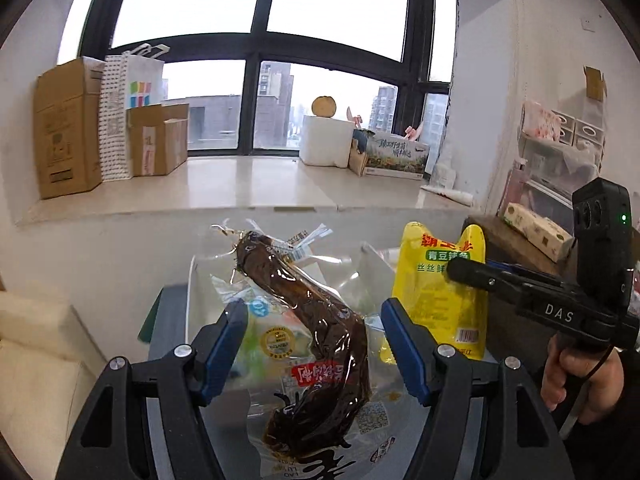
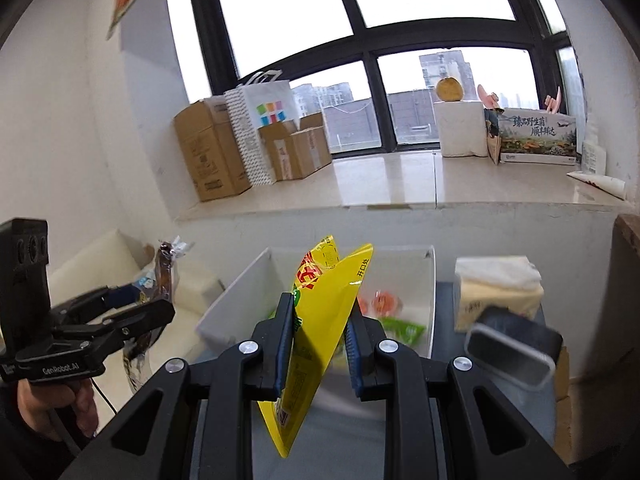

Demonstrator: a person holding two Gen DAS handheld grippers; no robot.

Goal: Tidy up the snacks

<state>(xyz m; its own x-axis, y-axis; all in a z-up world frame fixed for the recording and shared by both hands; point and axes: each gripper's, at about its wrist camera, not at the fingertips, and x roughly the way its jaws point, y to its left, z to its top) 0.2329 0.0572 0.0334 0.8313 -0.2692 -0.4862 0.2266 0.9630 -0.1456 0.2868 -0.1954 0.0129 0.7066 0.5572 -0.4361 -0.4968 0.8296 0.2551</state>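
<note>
My left gripper (image 1: 310, 344) holds a clear vacuum pack with a long brown snack (image 1: 316, 328) between its blue pads; the pack sticks up and forward between the jaws, above a white bin (image 1: 192, 280). My right gripper (image 2: 318, 348) is shut on a yellow snack pouch (image 2: 320, 320), held upright over the white bin (image 2: 240, 292). The pouch also shows in the left wrist view (image 1: 440, 288), as does the right gripper (image 1: 460, 268). The left gripper (image 2: 132, 312) with the brown pack (image 2: 164, 272) shows at the left of the right wrist view.
The bin holds green and orange snack packets (image 2: 392, 316). A tissue pack (image 2: 496, 292) and a dark metal box (image 2: 516, 348) sit right of the bin. Cardboard boxes (image 2: 212, 152), a paper bag and a foam box (image 2: 460, 128) line the window sill.
</note>
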